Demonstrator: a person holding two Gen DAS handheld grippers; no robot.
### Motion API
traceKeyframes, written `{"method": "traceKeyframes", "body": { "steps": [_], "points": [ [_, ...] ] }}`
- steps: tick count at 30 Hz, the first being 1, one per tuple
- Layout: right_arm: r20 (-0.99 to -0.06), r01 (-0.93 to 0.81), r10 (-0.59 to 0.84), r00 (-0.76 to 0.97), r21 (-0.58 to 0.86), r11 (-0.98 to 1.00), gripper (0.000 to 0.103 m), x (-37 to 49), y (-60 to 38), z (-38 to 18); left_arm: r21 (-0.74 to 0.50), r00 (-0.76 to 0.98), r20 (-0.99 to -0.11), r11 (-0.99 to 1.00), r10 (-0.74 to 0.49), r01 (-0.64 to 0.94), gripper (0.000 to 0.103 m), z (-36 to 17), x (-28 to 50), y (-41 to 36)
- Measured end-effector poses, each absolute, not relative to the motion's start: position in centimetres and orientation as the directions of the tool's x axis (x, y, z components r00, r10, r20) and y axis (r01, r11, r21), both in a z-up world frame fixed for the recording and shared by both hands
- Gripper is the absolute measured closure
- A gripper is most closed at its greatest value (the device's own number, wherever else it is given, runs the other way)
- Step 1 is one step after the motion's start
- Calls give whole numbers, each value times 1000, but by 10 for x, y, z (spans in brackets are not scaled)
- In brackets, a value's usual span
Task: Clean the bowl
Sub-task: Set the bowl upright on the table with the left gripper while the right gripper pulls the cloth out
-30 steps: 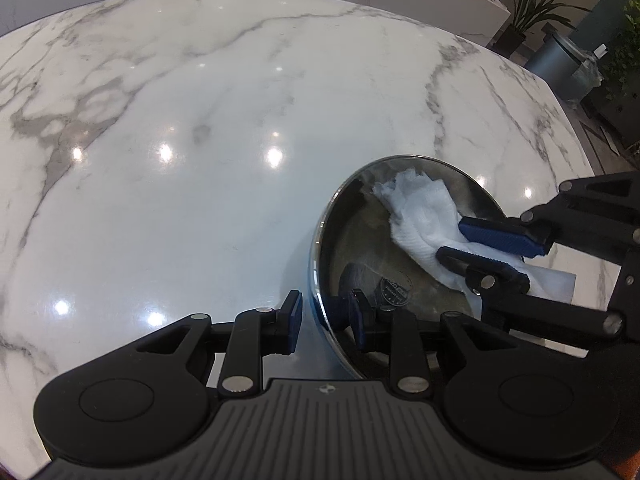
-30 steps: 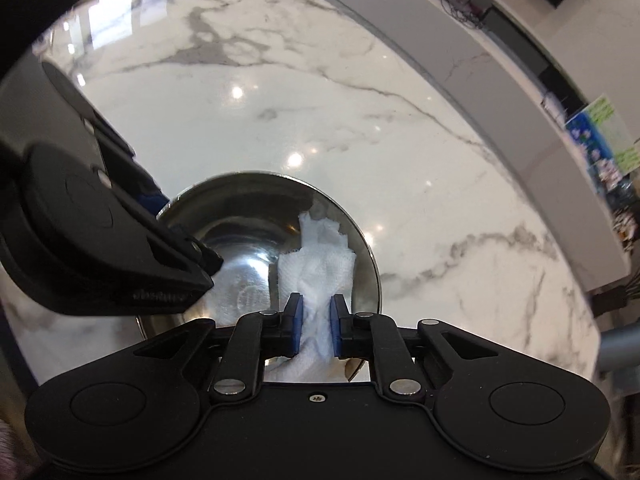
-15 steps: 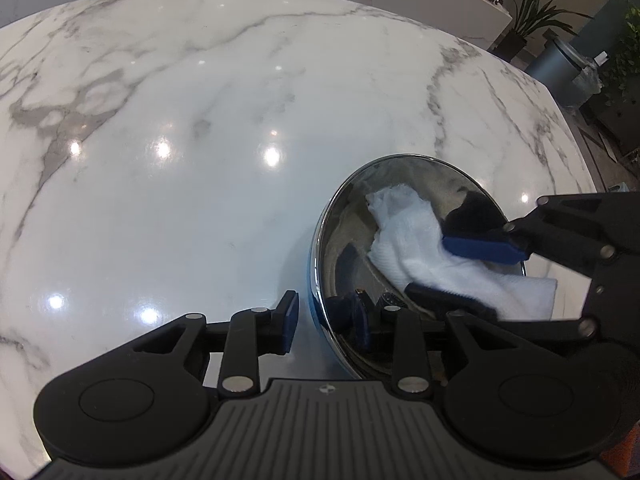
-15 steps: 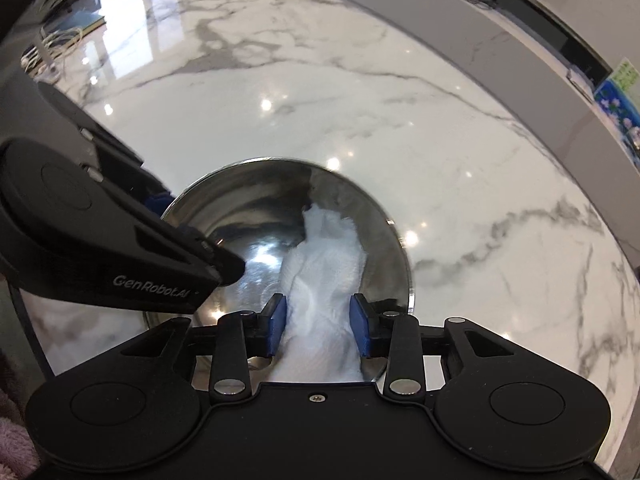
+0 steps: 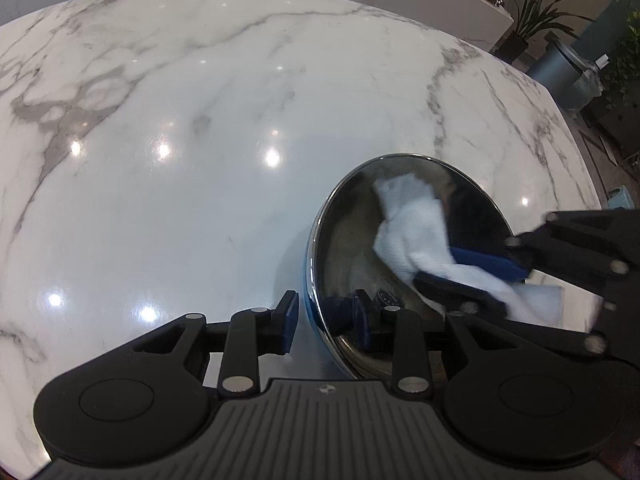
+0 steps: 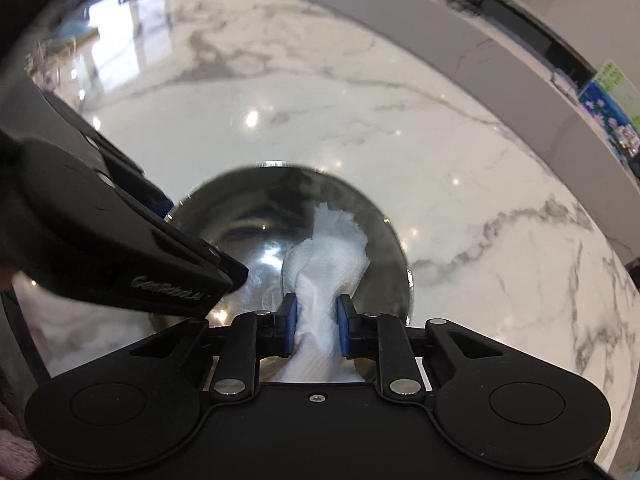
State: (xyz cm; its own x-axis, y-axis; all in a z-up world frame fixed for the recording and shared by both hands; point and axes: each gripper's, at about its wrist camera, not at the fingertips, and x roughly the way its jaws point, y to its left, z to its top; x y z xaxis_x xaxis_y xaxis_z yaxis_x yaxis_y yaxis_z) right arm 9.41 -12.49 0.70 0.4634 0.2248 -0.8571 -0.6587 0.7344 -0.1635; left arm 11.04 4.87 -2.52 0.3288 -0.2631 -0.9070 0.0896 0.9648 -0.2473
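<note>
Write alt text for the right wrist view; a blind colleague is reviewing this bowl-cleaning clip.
The right gripper pinches a crumpled white paper towel and presses it inside a shiny steel bowl on a white marble counter. The left gripper reaches in from the left and grips the bowl's rim.

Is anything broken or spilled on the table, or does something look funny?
Nothing is broken or spilled. The metal bowl is tipped up on its side because the left gripper holds its rim, while the right gripper pinches a white paper towel inside it.
</note>
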Motion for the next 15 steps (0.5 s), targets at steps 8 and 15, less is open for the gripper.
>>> {"method": "traceKeyframes", "body": {
  "steps": [8, 15],
  "points": [
    [-739, -485, 266, 619, -93, 869, 85, 69, -177, 46, -284, 364, -889, 958, -278, 38, 73, -15, 97, 39],
    [-732, -363, 213, 647, -50, 931, 85, 61, -218, 21, -295, 389, -879, 955, -274, 6, 67, -11, 86, 32]
  ]
}}
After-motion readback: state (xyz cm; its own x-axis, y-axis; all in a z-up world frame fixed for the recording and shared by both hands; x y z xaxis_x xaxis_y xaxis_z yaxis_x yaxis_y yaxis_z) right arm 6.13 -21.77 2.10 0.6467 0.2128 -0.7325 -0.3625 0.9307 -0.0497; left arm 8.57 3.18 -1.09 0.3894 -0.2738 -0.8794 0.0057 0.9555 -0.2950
